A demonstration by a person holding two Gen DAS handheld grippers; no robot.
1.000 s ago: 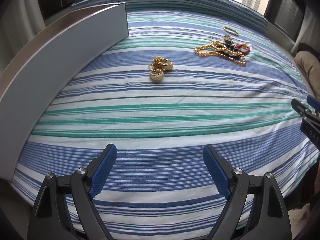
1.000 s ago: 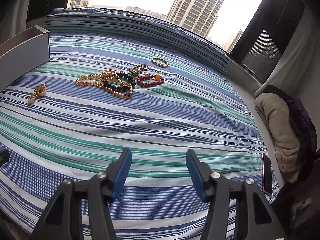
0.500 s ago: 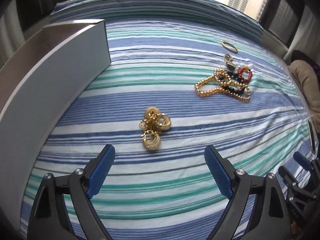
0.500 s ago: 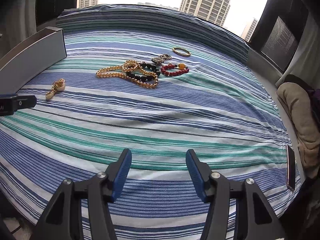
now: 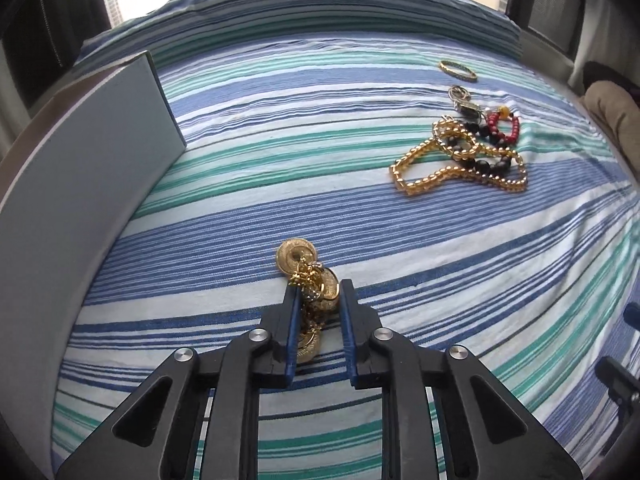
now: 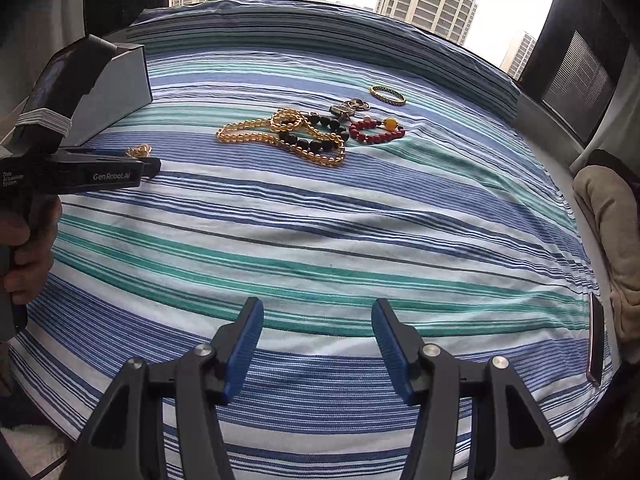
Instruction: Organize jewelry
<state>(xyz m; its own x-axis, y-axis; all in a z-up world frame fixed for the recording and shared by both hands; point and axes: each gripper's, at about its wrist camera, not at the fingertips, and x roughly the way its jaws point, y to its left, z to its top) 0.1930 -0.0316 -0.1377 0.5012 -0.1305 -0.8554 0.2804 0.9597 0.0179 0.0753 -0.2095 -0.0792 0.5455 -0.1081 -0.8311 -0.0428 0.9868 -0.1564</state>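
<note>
A cluster of gold coin jewelry (image 5: 296, 260) lies on the striped bedspread (image 5: 400, 240). My left gripper (image 5: 319, 292) has come down over it, its jaws closing, and the blue pads press on the chain and lower coins. In the right wrist view the left gripper (image 6: 152, 164) enters from the left, with a bit of gold cluster (image 6: 140, 150) showing at its tip. Farther back lie a gold bead necklace (image 5: 424, 176), black beads (image 5: 480, 160), a red bead bracelet (image 5: 504, 126), a metal clasp (image 5: 464, 102) and a gold bangle (image 5: 458, 70). My right gripper (image 6: 318, 312) hovers open over bare cloth.
A grey box (image 5: 80, 200) stands along the left side of the bed, close to the gold cluster. A beige cushion (image 6: 608, 216) and a dark flat object (image 6: 596, 344) sit off the right edge. A hand (image 6: 24, 248) holds the left gripper.
The left gripper moved forward over the gold coin cluster and its wide-open jaws came together around it. The right gripper stayed open; its view tilted slightly.
</note>
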